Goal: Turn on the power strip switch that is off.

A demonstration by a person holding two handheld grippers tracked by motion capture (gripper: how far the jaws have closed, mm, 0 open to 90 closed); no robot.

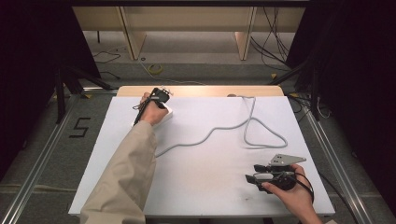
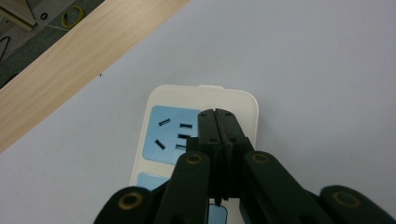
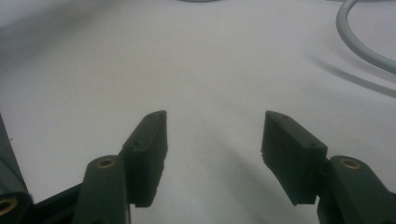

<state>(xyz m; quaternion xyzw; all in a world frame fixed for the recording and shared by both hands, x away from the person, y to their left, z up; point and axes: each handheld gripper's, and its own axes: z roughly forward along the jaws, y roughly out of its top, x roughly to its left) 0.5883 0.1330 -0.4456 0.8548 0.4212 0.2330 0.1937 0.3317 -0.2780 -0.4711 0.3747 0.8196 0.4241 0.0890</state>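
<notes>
Left gripper (image 2: 218, 112) jaws pressed together, nothing between them, tips resting over the white power strip (image 2: 154, 140) by its blue socket face. Strip sits near the table's (image 1: 196, 186) far-left corner. Right gripper (image 3: 212, 135) jaws wide apart, empty, low over bare surface near the near-right corner. Grey cable (image 1: 219, 127) loops across the middle.
</notes>
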